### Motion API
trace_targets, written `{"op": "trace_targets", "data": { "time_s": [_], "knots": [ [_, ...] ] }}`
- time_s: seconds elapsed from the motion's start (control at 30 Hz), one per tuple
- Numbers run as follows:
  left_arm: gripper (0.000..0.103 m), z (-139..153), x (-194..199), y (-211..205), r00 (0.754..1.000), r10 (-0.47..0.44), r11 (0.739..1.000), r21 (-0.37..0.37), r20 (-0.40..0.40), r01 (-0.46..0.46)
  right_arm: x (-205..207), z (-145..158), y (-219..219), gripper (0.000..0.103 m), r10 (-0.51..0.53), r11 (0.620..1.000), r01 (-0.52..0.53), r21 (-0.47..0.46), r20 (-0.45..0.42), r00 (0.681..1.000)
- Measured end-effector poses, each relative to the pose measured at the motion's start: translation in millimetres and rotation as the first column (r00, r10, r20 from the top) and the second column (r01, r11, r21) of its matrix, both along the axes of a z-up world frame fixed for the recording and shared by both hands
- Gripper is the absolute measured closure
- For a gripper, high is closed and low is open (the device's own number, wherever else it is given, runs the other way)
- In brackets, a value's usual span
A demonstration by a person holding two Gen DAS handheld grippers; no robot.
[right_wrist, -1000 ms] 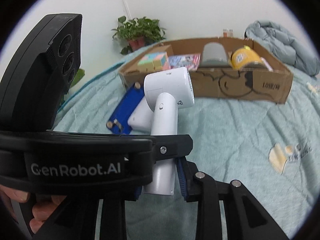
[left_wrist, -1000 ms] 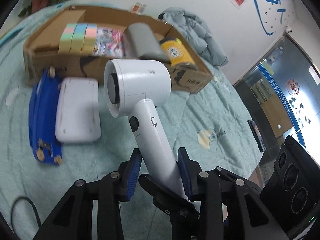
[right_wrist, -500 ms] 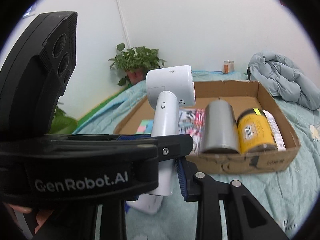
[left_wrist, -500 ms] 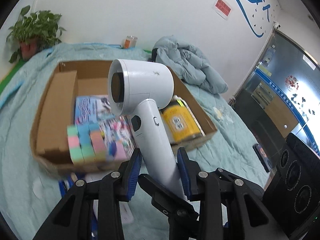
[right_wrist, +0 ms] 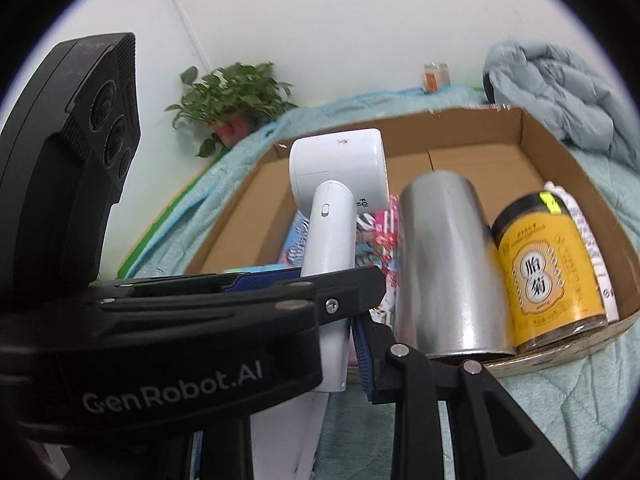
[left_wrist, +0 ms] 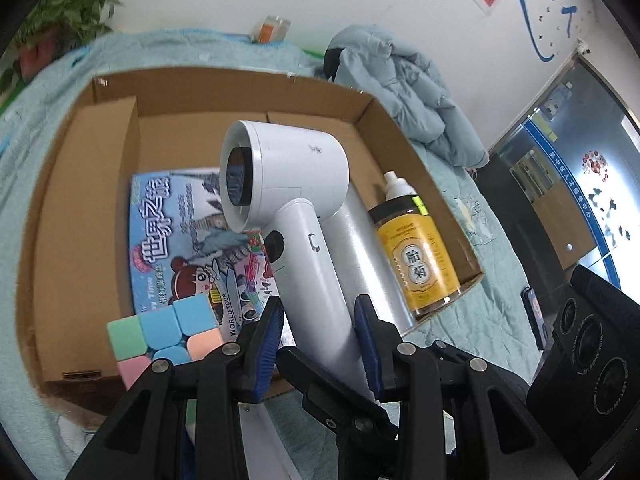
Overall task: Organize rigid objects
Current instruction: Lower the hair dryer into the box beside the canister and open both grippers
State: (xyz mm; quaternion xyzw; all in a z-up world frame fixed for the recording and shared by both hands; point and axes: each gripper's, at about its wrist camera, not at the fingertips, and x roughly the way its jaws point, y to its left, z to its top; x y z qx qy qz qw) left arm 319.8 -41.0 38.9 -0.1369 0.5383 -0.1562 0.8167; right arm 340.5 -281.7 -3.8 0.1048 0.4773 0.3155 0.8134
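A white hair dryer (left_wrist: 296, 216) is held by its handle between the blue pads of both grippers. My left gripper (left_wrist: 320, 344) is shut on the handle; it also shows in the right wrist view (right_wrist: 336, 280) with the right gripper (right_wrist: 348, 336) shut on the handle just below. The dryer (right_wrist: 340, 184) hangs above an open cardboard box (left_wrist: 80, 184). In the box lie a picture book (left_wrist: 180, 236), a pastel cube (left_wrist: 160, 332), a silver cylinder (right_wrist: 448, 268) and a yellow bottle (left_wrist: 420, 264).
The box (right_wrist: 560, 160) sits on a teal blanket (right_wrist: 580, 400). A grey-blue jacket (left_wrist: 408, 92) lies behind the box. A potted plant (right_wrist: 236, 96) stands at the wall. A white flat case (right_wrist: 292, 432) lies below the grippers.
Both grippers have carried the dryer up from the blanket and forward over the box. The box contents now lie closer and lower in view.
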Motion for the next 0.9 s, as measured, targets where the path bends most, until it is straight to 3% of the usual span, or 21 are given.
{"op": "trace_targets", "data": {
  "time_s": [0.17, 0.43, 0.5, 0.53, 0.63, 0.67, 0.73, 0.9],
  "knots": [
    [0.069, -13, 9, 1, 0.999, 0.011, 1.000, 0.012, -0.036, -0.011, 8, -14, 0, 0.075, -0.006, 1.000, 0.006, 0.006, -0.077, 0.997],
    [0.061, -6, -2, 3, 1.000, 0.006, 1.000, -0.019, -0.018, -0.006, 8, -13, -10, 0.069, -0.045, 0.999, 0.047, 0.022, -0.084, 0.995],
    [0.058, 4, -13, 12, 0.999, 0.032, 0.999, -0.012, 0.025, -0.032, 3, -9, -15, 0.064, -0.041, 0.999, 0.043, 0.034, -0.070, 0.997],
    [0.051, 10, -18, 16, 0.997, 0.051, 0.999, -0.002, 0.059, -0.051, 0, -7, -17, 0.059, -0.033, 0.999, 0.035, 0.036, -0.057, 0.998],
    [0.038, 28, -40, 29, 0.984, 0.098, 0.995, 0.014, 0.148, -0.101, -12, 1, -19, 0.058, -0.001, 1.000, 0.000, 0.011, 0.035, 0.999],
    [0.038, 32, -48, 31, 0.979, 0.108, 0.993, 0.023, 0.173, -0.114, -16, 2, -18, 0.059, 0.016, 1.000, -0.016, 0.003, 0.057, 0.998],
    [0.038, 36, -58, 34, 0.976, 0.113, 0.992, 0.034, 0.186, -0.122, -21, 2, -17, 0.081, 0.040, 0.999, -0.039, -0.012, 0.077, 0.996],
    [0.038, 35, -81, 48, 0.968, 0.158, 0.983, 0.063, 0.193, -0.173, -13, -2, -13, 0.081, 0.032, 0.999, -0.032, 0.012, 0.074, 0.997]
  ]
}}
